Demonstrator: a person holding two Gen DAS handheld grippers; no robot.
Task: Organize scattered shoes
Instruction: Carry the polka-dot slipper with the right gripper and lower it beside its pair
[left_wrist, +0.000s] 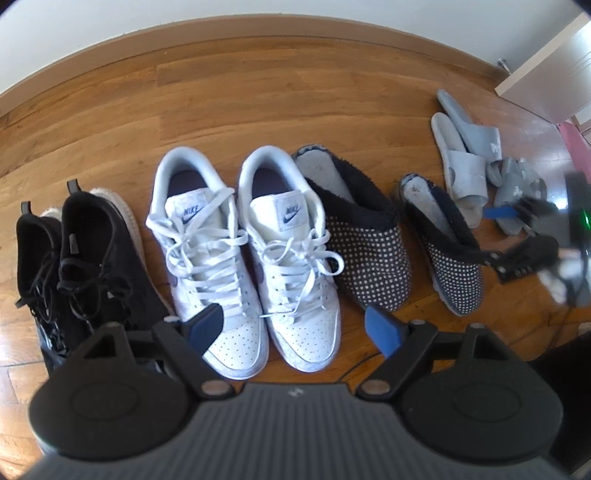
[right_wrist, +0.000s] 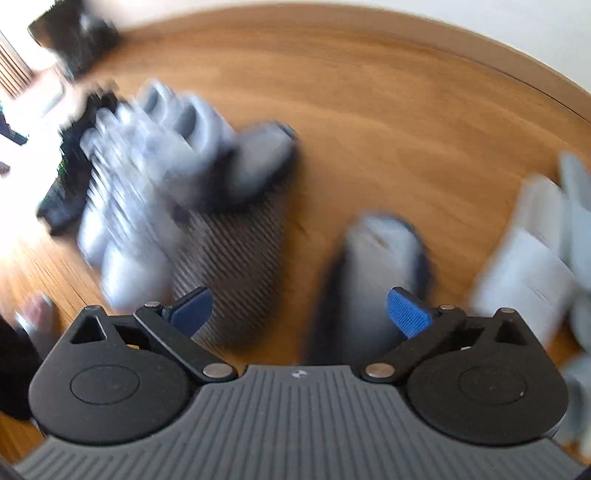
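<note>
Warm wooden floor, bounded at its far edge by a wooden skirting and a pale wall; white cabinet at the far right corner.

Along the floor, left to right: black sneakers side by side, toes toward the near edge; white sneakers paired neatly, just beside them; one dotted slipper close against the right white sneaker; second dotted slipper a little apart from its mate and angled; pale blue slides and grey slides heaped untidily toward the right edge, nearer the skirting.

Left gripper: jaws apart, nothing between the pads, hovering above the toes of the white sneakers. Right gripper: jaws spread wide, gripping nothing, pointing down over the second dotted slipper; heavily blurred in its own view, so exact contact impossible to tell.

Step in hand, by the look of it: bringing the dotted pair into the row. Three pairs roughly lined up, the slides not yet sorted. Next move probably calls for squaring the angled slipper against its mate, or else reaching right to the slides, separating the overlapping ones, pinching each by its strap and setting them down in line. Soft straps likely to flop; overlapping slides liable to drag one another.
</note>
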